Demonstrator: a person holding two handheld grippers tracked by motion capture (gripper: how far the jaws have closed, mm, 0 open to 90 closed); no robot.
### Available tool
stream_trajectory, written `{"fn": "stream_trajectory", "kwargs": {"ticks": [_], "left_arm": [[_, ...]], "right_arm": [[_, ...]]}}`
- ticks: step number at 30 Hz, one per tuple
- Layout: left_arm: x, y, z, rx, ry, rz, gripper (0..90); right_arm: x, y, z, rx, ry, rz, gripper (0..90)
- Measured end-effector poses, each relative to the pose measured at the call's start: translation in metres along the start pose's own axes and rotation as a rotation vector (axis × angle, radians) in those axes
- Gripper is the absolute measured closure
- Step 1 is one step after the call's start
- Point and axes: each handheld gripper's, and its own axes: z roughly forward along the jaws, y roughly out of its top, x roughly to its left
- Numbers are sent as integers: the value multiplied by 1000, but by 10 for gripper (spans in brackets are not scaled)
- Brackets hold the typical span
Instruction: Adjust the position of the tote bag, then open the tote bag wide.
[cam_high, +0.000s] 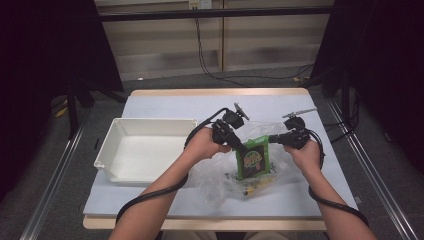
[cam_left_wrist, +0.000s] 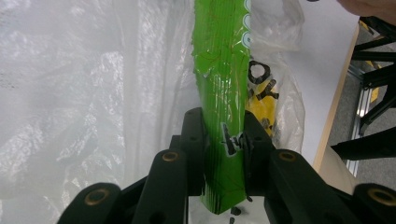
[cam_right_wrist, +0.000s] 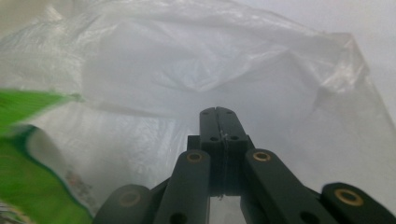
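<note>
At table center, right of white bin (cam_high: 145, 150), L gripper (cam_left_wrist: 219, 135) clamps green packet (cam_high: 254, 157) edge inside clear bag (cam_high: 220, 175), while R gripper (cam_right_wrist: 218, 116) pinches bag film, jaws together.

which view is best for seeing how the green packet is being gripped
The left gripper view: the left tongs are shut on the green packet, both jaws pressing its sides. The high view shows the whole packet standing in the clear plastic bag, but the grip is tiny. The right gripper view catches just a blurred green edge.
</note>
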Motion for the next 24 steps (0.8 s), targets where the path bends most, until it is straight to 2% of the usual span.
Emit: {"fn": "stream_trajectory", "kwargs": {"ticks": [2, 4, 8, 10, 16, 17, 20, 24], "left_arm": [[1, 2, -4, -10, -2, 7, 757], [3, 4, -11, -27, -5, -11, 757], [3, 9, -28, -43, 12, 12, 757], [2, 12, -38, -58, 18, 18, 756], [6, 18, -68, -87, 46, 21, 756], [6, 19, -74, -95, 55, 34, 755], [7, 18, -93, -123, 65, 38, 754], [8, 15, -115, -132, 82, 53, 754]], "right_arm": [[-2, -3, 3, 20, -7, 4, 900], [-5, -8, 5, 33, -6, 5, 900], [-8, -14, 5, 52, -13, 6, 900], [-7, -14, 2, 43, -10, 3, 885], [1, -12, -9, 25, -4, -19, 750], [3, -12, -11, 25, -6, -24, 732], [7, -11, -15, 12, -8, -27, 612], [12, -12, -23, -6, -14, -50, 516]]}}
